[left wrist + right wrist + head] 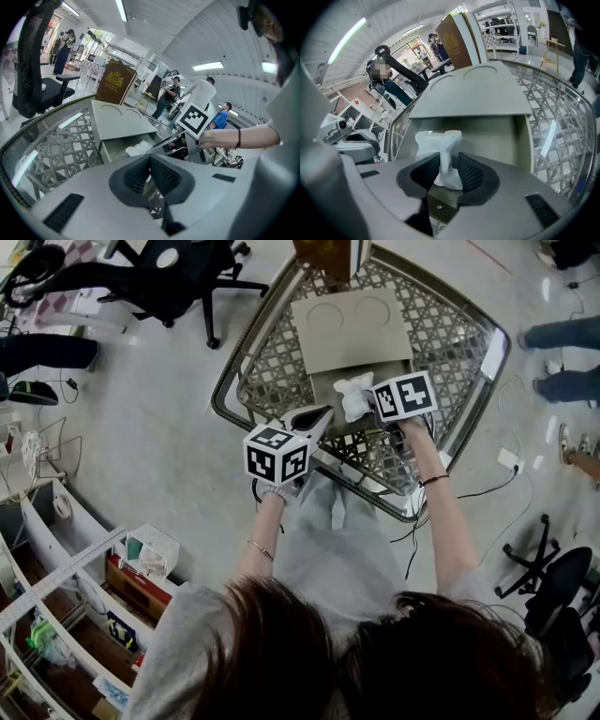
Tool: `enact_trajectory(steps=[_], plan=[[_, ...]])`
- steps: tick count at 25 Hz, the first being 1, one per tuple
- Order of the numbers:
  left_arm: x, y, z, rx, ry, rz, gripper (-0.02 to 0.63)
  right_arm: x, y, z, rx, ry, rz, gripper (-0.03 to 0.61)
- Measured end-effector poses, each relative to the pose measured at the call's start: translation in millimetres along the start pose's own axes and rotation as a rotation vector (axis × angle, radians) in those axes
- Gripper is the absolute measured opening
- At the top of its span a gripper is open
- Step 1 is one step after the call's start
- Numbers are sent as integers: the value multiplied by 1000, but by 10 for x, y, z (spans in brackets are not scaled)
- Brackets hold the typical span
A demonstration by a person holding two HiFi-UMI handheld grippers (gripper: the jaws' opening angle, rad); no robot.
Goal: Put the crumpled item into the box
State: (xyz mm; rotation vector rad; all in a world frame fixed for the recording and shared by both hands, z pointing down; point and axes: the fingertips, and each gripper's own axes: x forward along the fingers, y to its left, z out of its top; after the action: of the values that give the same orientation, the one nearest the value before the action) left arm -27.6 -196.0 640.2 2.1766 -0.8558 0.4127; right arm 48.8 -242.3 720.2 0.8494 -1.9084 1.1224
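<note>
A crumpled white tissue hangs over the open near compartment of a beige box on the glass table. In the right gripper view the tissue stands between the jaws of my right gripper, pinched to a narrow waist, with a gap showing beside it, so the jaws are open. The box has its lid slid back. My left gripper sits at the box's near left corner. In its own view the left gripper is shut, with nothing seen between the pads. The tissue shows beyond it.
The glass table rests on a metal lattice base. A brown stand is at its far edge. Office chairs stand at the upper left and lower right. Shelving lines the left. A person's legs are at the right.
</note>
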Motion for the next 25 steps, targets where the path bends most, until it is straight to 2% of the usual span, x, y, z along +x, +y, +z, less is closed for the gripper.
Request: enact_trajectory(steps=[7,18,25], plan=[[-16,-25,11,2,-10,4,17,-37,-44,16,20,-24,-31,146],[-86,-49,101,11,-41,19,17,-218,32,87,34,-100,-9,147],[-184,-117,225,32,-75,18,17,-457,177,131,-12,-181,0,63]])
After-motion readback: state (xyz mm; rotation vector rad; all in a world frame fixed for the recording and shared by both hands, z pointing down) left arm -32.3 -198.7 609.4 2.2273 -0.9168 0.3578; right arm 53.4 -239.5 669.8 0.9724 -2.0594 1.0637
